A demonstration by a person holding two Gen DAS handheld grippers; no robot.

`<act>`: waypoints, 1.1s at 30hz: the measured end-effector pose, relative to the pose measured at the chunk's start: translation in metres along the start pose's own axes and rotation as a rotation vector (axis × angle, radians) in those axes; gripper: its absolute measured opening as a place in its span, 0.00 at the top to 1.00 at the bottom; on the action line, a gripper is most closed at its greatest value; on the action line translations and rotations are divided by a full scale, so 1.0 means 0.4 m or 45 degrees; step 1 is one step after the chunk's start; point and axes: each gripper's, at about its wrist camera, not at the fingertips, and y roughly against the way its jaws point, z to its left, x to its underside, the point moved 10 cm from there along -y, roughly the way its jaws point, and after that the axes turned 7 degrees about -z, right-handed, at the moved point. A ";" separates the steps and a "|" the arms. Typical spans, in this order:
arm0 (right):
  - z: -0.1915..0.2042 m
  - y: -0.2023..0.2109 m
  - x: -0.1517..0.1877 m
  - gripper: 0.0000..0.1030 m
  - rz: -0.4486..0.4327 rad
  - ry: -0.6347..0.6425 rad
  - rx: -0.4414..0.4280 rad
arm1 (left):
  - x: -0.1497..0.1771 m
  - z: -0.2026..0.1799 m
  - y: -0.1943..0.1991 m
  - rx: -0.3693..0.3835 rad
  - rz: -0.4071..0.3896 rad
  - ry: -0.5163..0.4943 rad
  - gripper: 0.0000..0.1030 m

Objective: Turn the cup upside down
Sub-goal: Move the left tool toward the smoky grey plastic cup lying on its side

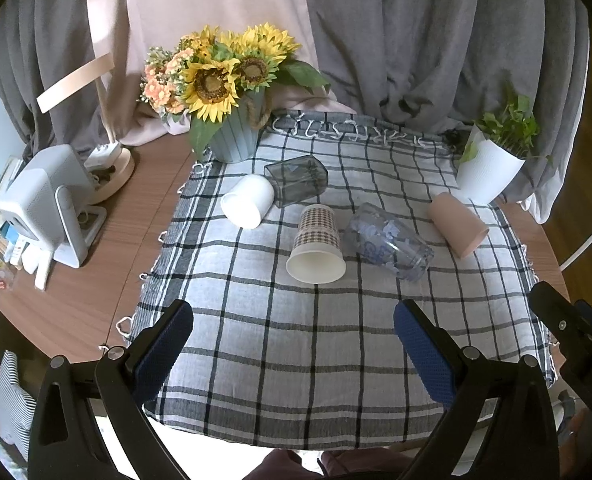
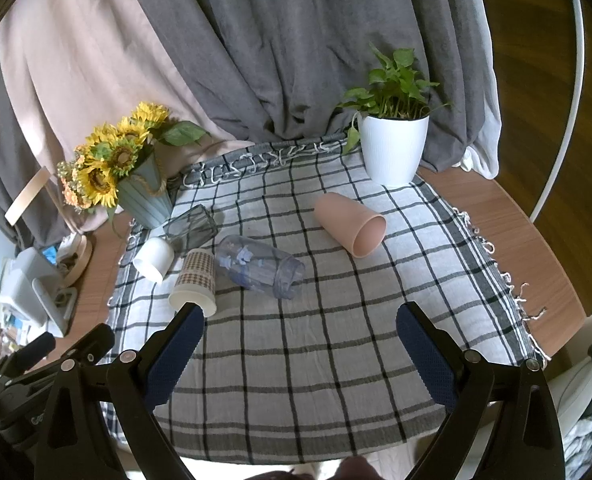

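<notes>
Several cups lie on their sides on the checked cloth [image 1: 296,340] [image 2: 316,360]: a white cup [image 1: 248,206] [image 2: 154,258], a dark glass tumbler [image 1: 296,180] [image 2: 190,224], a checked paper cup [image 1: 316,246] [image 2: 195,282], a clear blue-patterned glass [image 1: 388,242] [image 2: 260,270] and a pink cup [image 1: 458,224] [image 2: 350,224]. My left gripper [image 1: 294,318] is open and empty, above the cloth's near part, short of the cups. My right gripper [image 2: 300,320] is open and empty, near the paper cup's rim.
A sunflower pot [image 1: 232,136] [image 2: 146,198] stands at the cloth's back left. A white plant pot [image 1: 488,172] [image 2: 394,148] stands at the back right. A white device [image 1: 44,204] and clutter sit on the wooden table [image 1: 136,208] at left. Curtains hang behind.
</notes>
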 end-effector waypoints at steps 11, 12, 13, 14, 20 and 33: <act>0.031 -0.106 0.017 0.06 0.116 0.009 -0.024 | -0.014 -0.005 -0.097 0.039 0.111 -0.033 0.01; 0.033 -0.108 0.009 0.06 0.123 0.010 -0.026 | -0.016 -0.006 -0.107 0.051 0.121 -0.040 0.01; 0.038 -0.119 0.009 0.06 0.130 0.010 -0.027 | -0.019 -0.006 -0.119 0.061 0.134 -0.050 0.01; 0.041 -0.126 0.009 0.06 0.136 0.006 -0.027 | -0.021 -0.006 -0.134 0.069 0.151 -0.065 0.01; 0.053 -0.196 -0.003 0.06 0.192 -0.070 0.003 | -0.052 -0.001 -0.204 0.101 0.209 -0.164 0.01; 0.134 -0.364 -0.023 0.06 0.391 -0.250 0.048 | -0.183 0.004 -0.397 0.225 0.326 -0.408 0.01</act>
